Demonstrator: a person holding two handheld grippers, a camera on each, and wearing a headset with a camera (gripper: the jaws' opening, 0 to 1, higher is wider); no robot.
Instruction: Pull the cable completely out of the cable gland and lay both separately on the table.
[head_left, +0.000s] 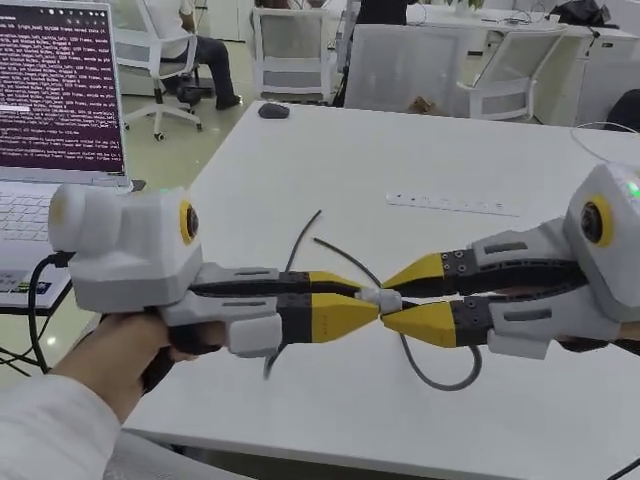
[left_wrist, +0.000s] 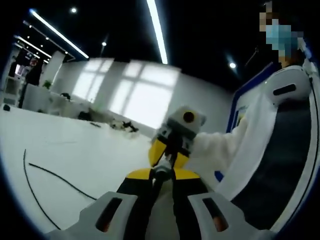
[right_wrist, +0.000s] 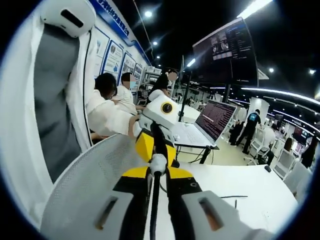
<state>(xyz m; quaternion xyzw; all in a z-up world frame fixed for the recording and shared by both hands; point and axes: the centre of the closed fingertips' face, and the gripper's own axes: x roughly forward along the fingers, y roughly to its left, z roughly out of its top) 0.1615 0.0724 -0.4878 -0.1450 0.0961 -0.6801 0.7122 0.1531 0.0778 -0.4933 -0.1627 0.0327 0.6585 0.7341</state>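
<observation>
1. Between your two tips, the left gripper (head_left: 362, 297) pinches the small white plastic cable gland (head_left: 381, 297); the right gripper (head_left: 398, 300) clamps the thin dark grey cable (head_left: 440, 382) just beside it.
2. Pulling crookedly could jam the cable, or let it slip from your grip.

White table (head_left: 300, 160), dark mouse (head_left: 273, 110) near far edge, pale strip (head_left: 452, 205), grey cable (head_left: 445, 384) looping across

Jaws covered most of the gland (head_left: 381, 298), the cable (head_left: 440, 378) passed behind them, and the laptop (head_left: 60, 100) was cropped.
</observation>
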